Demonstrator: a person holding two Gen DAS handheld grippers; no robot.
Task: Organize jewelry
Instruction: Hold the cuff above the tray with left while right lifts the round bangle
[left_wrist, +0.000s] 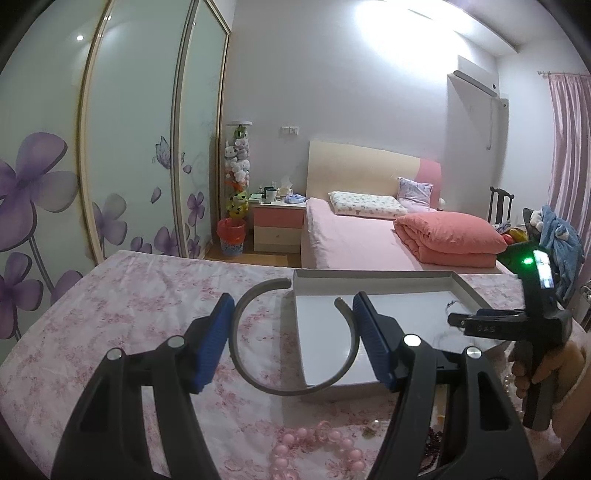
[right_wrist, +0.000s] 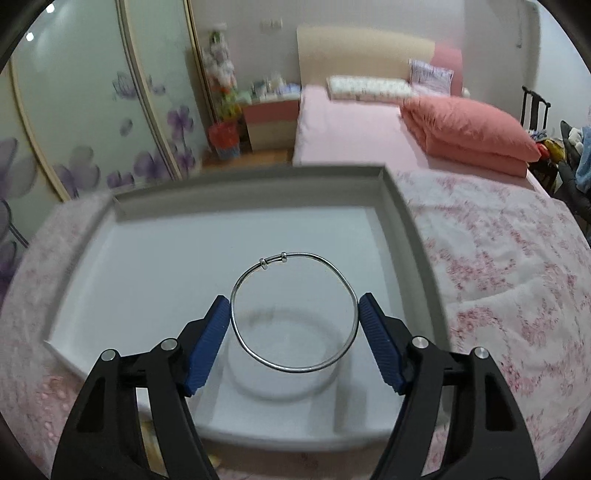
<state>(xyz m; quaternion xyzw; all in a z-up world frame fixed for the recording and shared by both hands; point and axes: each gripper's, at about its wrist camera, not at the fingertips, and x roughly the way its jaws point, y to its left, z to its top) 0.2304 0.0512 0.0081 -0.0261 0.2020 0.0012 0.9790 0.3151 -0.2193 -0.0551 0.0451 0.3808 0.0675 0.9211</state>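
My left gripper (left_wrist: 293, 317) is shut on a grey open cuff bangle (left_wrist: 258, 380), holding it above the flowered cloth at the left edge of the white tray (left_wrist: 373, 275). My right gripper (right_wrist: 293, 314) is shut on a thin silver bangle (right_wrist: 295, 367) with two small sliding rings, held over the inside of the white tray (right_wrist: 255, 181), its shadow on the tray floor. The right gripper (left_wrist: 458, 319) also shows in the left wrist view, over the tray's right side.
Pink bead strings (left_wrist: 314, 446) and dark red beads (left_wrist: 434, 448) lie on the pink flowered cloth (left_wrist: 122, 295) near me. A pearl strand (left_wrist: 511, 384) lies at the right. A bed with a folded salmon quilt (left_wrist: 447, 240) stands behind.
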